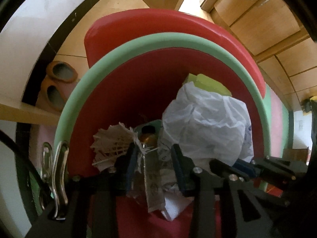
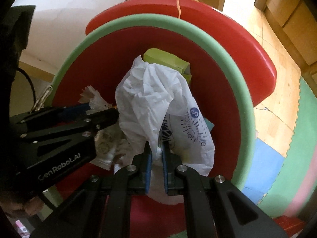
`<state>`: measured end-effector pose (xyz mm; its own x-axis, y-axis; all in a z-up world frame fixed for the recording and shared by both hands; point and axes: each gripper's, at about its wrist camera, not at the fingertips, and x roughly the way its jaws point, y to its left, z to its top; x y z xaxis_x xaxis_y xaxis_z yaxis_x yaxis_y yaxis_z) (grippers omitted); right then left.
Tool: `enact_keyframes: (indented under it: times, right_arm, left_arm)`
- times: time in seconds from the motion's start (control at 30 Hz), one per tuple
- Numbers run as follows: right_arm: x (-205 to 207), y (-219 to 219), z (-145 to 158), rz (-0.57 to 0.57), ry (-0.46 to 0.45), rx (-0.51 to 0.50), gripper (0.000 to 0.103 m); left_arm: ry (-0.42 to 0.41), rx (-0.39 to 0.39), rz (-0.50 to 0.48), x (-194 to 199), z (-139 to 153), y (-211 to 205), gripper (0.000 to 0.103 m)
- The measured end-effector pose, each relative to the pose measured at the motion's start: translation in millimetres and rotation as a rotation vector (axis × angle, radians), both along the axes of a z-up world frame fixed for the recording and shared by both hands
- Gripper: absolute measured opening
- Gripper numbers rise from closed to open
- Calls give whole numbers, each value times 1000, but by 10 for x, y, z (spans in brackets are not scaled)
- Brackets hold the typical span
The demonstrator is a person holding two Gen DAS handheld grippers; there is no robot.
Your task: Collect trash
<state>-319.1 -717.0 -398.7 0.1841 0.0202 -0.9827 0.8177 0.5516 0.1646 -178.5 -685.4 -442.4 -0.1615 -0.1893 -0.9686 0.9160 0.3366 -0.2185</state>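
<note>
A red bin with a green rim [image 1: 138, 41] [image 2: 245, 103] lies below both grippers. In it are a crumpled white plastic bag [image 1: 206, 123] [image 2: 150, 99], a yellow-green box [image 2: 166, 59], a feathered shuttlecock [image 1: 111, 142] and a small brown bottle [image 1: 147, 136]. My right gripper [image 2: 157, 145] points down into the bin, its blue pads slightly apart with a loose fold of the bag between them. My left gripper [image 1: 153, 148] is open, and a crumpled printed wrapper [image 1: 150, 180] hangs between its fingers. Each gripper shows in the other's view: right gripper [image 1: 245, 166], left gripper [image 2: 99, 109].
The bin's red lid [image 1: 158, 23] stands open behind the rim. A metal clip [image 1: 59, 168] hangs on the rim at the left. A clay pot [image 1: 59, 73] sits on the floor by the white wall. Wooden cabinets [image 1: 257, 19] stand at the right, and coloured foam mats [image 2: 287, 158] cover the floor.
</note>
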Motion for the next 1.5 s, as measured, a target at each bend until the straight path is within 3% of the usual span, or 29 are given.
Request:
enact_keyframes:
  times: [0.13, 0.27, 0.63, 0.83, 1.3, 1.5]
  right_arm:
    - [-47, 11, 180, -16, -28, -3, 31]
    - [-140, 40, 406, -51, -47, -33, 37]
    - [-169, 242, 935, -55, -54, -115, 44]
    - [-311, 412, 1073, -63, -56, -151, 44]
    - [-125, 979, 2185, 11, -177, -258, 44]
    - [53, 1208, 2482, 68, -202, -297, 44]
  left_arm:
    - [21, -3, -3, 5, 79, 10, 53]
    - [20, -13, 12, -13, 231, 38, 68]
    - [22, -59, 47, -37, 807, 334, 68]
    - [40, -106, 78, 2, 1230, 497, 68]
    - [32, -231, 127, 139, 2356, 1131, 68]
    - [10, -261, 190, 368, 2728, 1570, 68]
